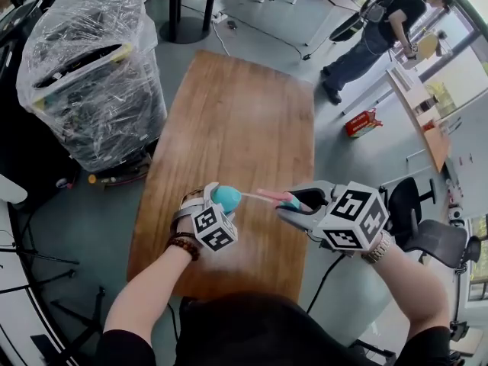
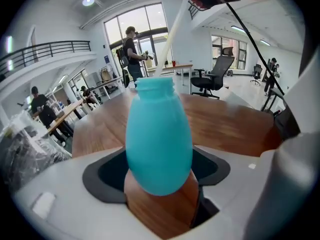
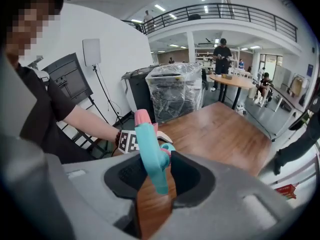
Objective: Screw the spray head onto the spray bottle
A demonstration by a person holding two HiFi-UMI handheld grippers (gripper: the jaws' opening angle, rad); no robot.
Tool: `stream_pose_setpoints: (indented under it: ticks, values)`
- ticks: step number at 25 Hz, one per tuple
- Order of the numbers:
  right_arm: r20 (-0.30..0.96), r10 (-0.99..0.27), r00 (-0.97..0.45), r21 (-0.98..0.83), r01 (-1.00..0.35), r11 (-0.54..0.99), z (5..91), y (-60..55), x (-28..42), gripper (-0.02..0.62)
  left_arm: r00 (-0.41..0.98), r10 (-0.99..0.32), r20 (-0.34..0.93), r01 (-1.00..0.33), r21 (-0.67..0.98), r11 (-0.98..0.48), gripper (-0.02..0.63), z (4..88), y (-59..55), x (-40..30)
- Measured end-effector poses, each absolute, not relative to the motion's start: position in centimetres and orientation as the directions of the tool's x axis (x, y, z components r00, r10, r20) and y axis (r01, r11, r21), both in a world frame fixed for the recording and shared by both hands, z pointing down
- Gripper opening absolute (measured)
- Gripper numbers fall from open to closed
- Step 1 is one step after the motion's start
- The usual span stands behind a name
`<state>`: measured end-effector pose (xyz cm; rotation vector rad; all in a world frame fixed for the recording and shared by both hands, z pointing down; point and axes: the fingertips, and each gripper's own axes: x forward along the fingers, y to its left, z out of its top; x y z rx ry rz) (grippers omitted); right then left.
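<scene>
My left tool (image 2: 159, 170) grips the smooth teal egg-shaped bottle (image 2: 159, 139) with its jaws set wide, above the desk (image 1: 229, 113), neck pointing at my right tool (image 3: 157, 179). The right tool pinches the teal-and-pink plastic spray head (image 3: 149, 144) just beside that neck. Its thin white dip tube (image 2: 173, 34) runs into the mouth, nearly in line.

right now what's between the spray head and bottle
Only the white dip tube, running from the spray head to the spray bottle over the wooden table; head view shows it.
</scene>
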<state>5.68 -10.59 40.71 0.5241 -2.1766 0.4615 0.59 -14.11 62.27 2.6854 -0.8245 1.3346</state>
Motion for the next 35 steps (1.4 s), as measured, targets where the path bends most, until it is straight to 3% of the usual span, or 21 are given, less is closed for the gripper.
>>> stream_pose_setpoints:
  ticks: [12, 23, 35]
  values:
    - [0.795, -0.203, -0.572, -0.133, -0.491, 0.861, 39.0, -9.1, 6.1, 0.121, 0.375, -0.407, 0.833, -0.396, -0.253, -0.882, 0.411, 62.9, -13.2, -0.5]
    - [0.808, -0.177, -0.561, -0.131, -0.465, 0.876, 42.0, -8.6, 5.6, 0.121, 0.423, -0.44, 0.792, -0.288, -0.343, -0.894, 0.41, 57.0, -11.0, 4.1]
    - [0.799, -0.162, -0.579, -0.175, -0.482, 0.859, 43.1, -8.3, 5.7, 0.121, 0.435, -0.461, 0.773, -0.286, -0.366, -0.885, 0.405, 53.7, -9.9, 5.7]
